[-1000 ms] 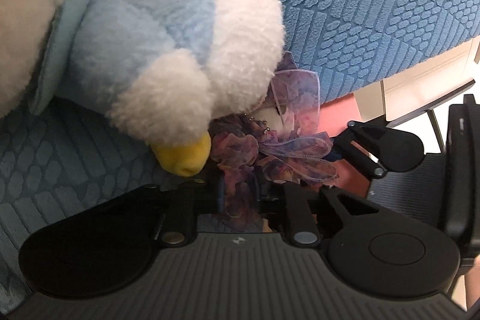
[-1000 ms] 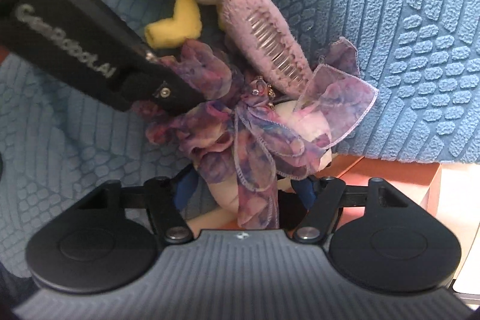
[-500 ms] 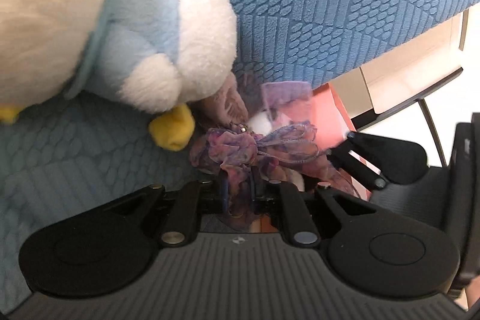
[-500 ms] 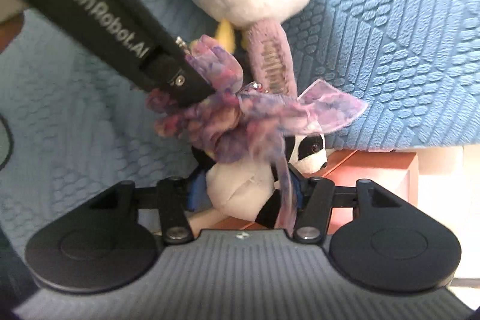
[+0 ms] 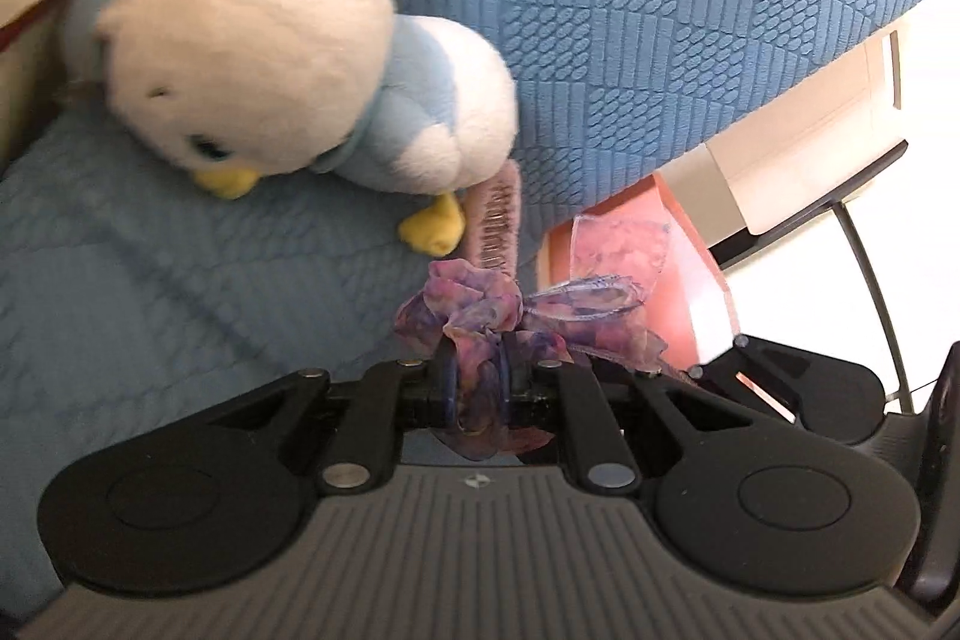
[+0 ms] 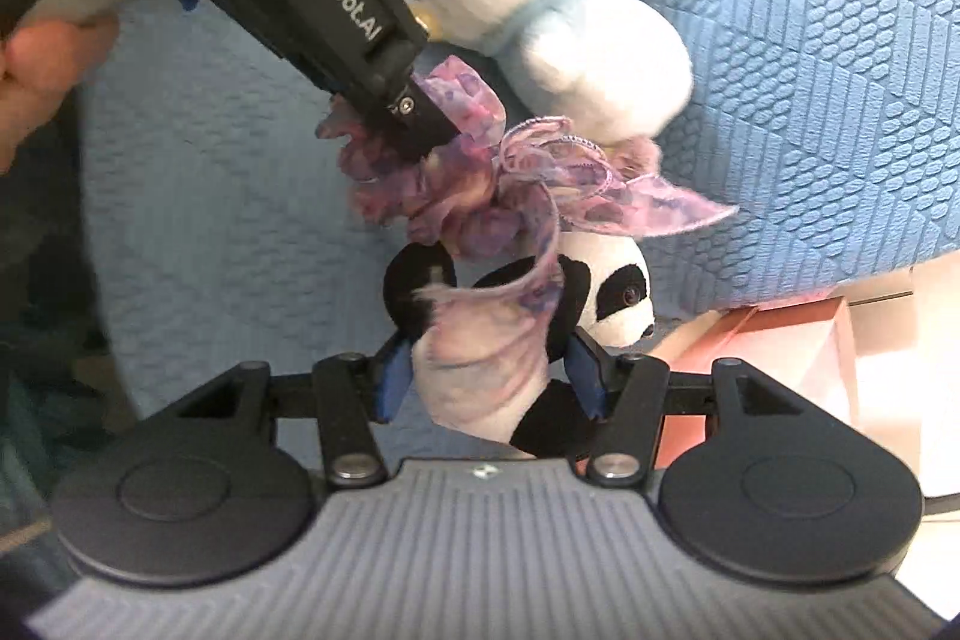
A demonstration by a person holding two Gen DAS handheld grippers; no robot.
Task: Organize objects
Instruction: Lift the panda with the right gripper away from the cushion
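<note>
My left gripper point(image 5: 477, 388) pinches the purple scrunchie point(image 6: 420, 196) just above the panda plush point(image 6: 606, 298) clamped in my right gripper point(image 6: 489, 382), its ribbon tail draping over the panda.

The panda toy point(image 6: 606, 298) between the right jaws was largely hidden by the purple ribbon point(image 6: 480, 340). The comb point(image 5: 498, 226) ahead of the left jaws was partly covered by the blurred bird plush point(image 5: 288, 64).
</note>
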